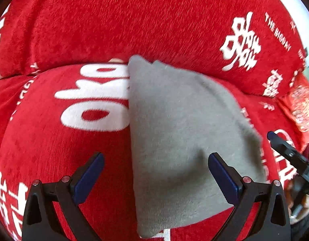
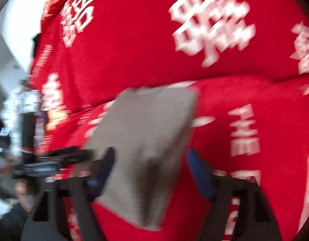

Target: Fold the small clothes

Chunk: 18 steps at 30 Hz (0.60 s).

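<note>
Red plush sofa cover [image 1: 154, 20], printed with white characters, fills both views; on its seat cushion lies the small grey garment [image 1: 180, 132] I am folding, a soft knit piece already doubled into a tapered, roughly triangular packet with its narrow end toward the backrest.

My left gripper [image 1: 156, 177] hangs over the near end of the packet, jaws spread wide, one finger above bare red fabric and the other above the grey cloth, holding nothing. My right gripper [image 2: 150, 172] is likewise parted and empty, straddling the near edge of the cloth in its own motion-blurred view; in the left view its tip [image 1: 274, 138] sits just beside the garment's right edge.

As I judge it, the fold is largely made and wants only a final tuck or press.

The risk is the cushion itself: soft pile gives under pressure, so a pinch could catch the sofa cover along with the knit and drag the packet open. The layers also look loose at the right edge, and a one-sided lift may let them slide apart.

Beyond the sofa, at the far left of the right view, the room is too blurred to read.
</note>
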Motion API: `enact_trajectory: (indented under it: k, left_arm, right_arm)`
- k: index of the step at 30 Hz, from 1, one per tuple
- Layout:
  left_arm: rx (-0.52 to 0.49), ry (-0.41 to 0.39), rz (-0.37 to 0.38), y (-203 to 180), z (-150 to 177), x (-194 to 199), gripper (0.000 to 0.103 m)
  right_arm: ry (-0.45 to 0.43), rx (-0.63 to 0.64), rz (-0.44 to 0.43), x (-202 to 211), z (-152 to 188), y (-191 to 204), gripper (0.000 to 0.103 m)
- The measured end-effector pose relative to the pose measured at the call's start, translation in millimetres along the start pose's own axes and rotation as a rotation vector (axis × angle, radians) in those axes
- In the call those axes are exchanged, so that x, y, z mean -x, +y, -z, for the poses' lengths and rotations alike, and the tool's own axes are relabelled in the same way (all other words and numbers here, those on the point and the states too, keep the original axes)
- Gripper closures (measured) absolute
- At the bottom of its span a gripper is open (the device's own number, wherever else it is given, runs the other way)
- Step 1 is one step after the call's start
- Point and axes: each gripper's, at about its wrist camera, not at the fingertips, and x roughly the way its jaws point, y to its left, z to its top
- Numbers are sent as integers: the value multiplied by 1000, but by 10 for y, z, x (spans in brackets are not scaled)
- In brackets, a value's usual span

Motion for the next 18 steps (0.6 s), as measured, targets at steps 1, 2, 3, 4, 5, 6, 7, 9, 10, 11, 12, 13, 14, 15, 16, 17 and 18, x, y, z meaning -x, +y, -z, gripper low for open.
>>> enact_trajectory:
  k: [1, 2, 3, 4, 5, 6, 7, 9, 10, 11, 12, 13, 14, 15, 16, 17, 18]
  left_arm:
    - [23, 16, 44, 51, -59, -25, 0]
    - [43, 41, 84, 89, -107, -72, 0]
    - [73, 83, 133, 138, -166, -161, 0]
    - [99, 117, 159, 175, -214, -250, 0]
    - [117, 137, 168, 209, -247, -319, 0]
    - [131, 157, 179, 229, -273, -393, 0]
    - [139, 179, 194, 230, -285, -467, 0]
    - [136, 220, 210, 200, -303, -605, 0]
    - [132, 228, 205, 185, -308, -655, 0]
    - [126, 225, 195, 172, -319, -689, 0]
    - [117, 211, 186, 151, -335, -702, 0]
    - [113, 207, 185, 138, -353, -718, 0]
    - [114, 208, 187, 128, -376, -741, 0]
    - [113, 204, 191, 113, -395, -756, 2]
    - [100, 201, 184, 86, -412, -768, 9]
    - [79, 196, 158, 45, -415, -772, 15]
    - [67, 192, 145, 16, -431, -786, 18]
  right_arm:
    - [5, -24, -17, -5, -24, -57, 18]
    - [26, -72, -38, -41, -56, -148, 18]
    - [48, -111, -51, -103, -79, -211, 18]
    - [74, -145, -70, -185, -101, -265, 18]
    - [101, -172, -84, -268, -102, -335, 18]
    - [129, -199, -86, -367, -101, -378, 18]
    - [153, -221, -87, -454, -87, -417, 18]
    - [222, -269, -117, -695, -71, -456, 18]
    - [249, -277, -121, -779, -53, -464, 18]
    - [246, -272, -111, -841, -49, -447, 18]
    - [223, -248, -110, -861, -72, -405, 18]
    - [237, -236, -127, -911, -91, -363, 22]
    - [262, -233, -150, -981, -97, -307, 32]
    - [266, -222, -134, -1012, -112, -254, 33]
    - [266, -197, -120, -1035, -126, -197, 36]
    - [275, -170, -108, -1062, -144, -140, 45]
    - [278, -166, -105, -1070, -159, -118, 49]
